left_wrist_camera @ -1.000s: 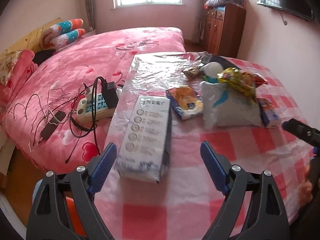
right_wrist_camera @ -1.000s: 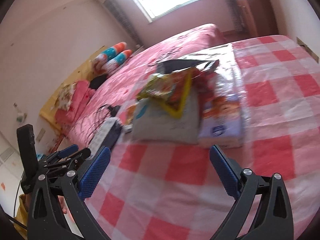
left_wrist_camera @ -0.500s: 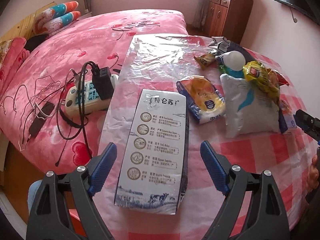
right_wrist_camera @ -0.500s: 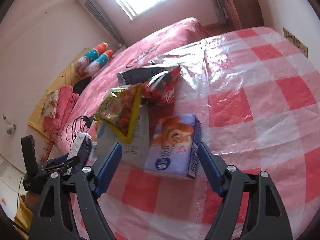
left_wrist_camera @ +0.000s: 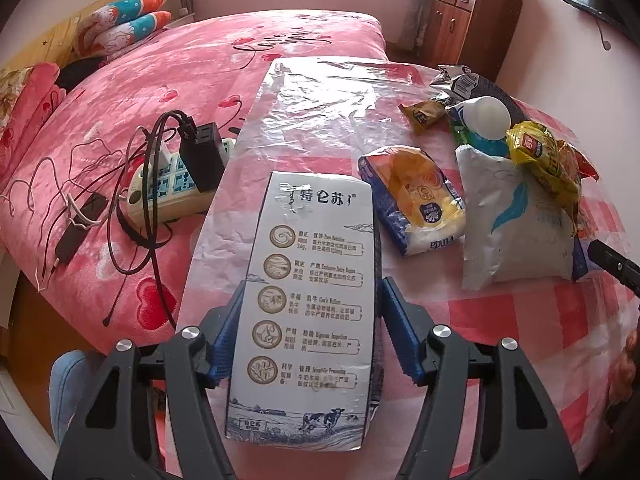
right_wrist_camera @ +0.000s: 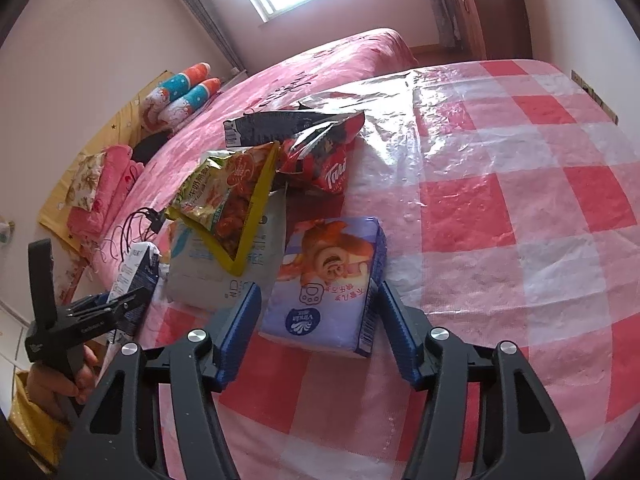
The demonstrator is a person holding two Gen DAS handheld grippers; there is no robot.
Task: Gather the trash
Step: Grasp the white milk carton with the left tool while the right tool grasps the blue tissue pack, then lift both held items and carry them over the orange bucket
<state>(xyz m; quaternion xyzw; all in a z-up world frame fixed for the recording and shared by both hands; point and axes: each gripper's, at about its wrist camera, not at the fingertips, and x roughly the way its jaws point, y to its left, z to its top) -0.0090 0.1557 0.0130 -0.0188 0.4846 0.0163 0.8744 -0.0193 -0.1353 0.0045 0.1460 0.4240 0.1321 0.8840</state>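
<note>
The left hand-held gripper point(left_wrist_camera: 306, 338) has just been closing its jaws around the white milk carton point(left_wrist_camera: 312, 300), which lies flat on the bench point(left_wrist_camera: 520, 320) with its near half between the blue pads point(left_wrist_camera: 226, 340). The left pad lies against the carton's edge and the right one sits just beside it, so whether they truly squeeze it I cannot tell.

The right hand-held gripper point(right_wrist_camera: 316, 322) has also been closing, and the purple Vinda tissue pack point(right_wrist_camera: 330, 284) lies between its pads, each close to a side of the pack; firm contact is unclear.

Just left of the tissue pack lies a white bag point(right_wrist_camera: 228, 268) with a yellow snack wrapper point(right_wrist_camera: 230, 196) on top, and a red wrapper point(right_wrist_camera: 324, 160) beyond. In the left view a yellow-and-blue tissue pack point(left_wrist_camera: 412, 200) lies right of the carton. A power strip point(left_wrist_camera: 172, 192) rests on the pink bed point(left_wrist_camera: 200, 60).
</note>
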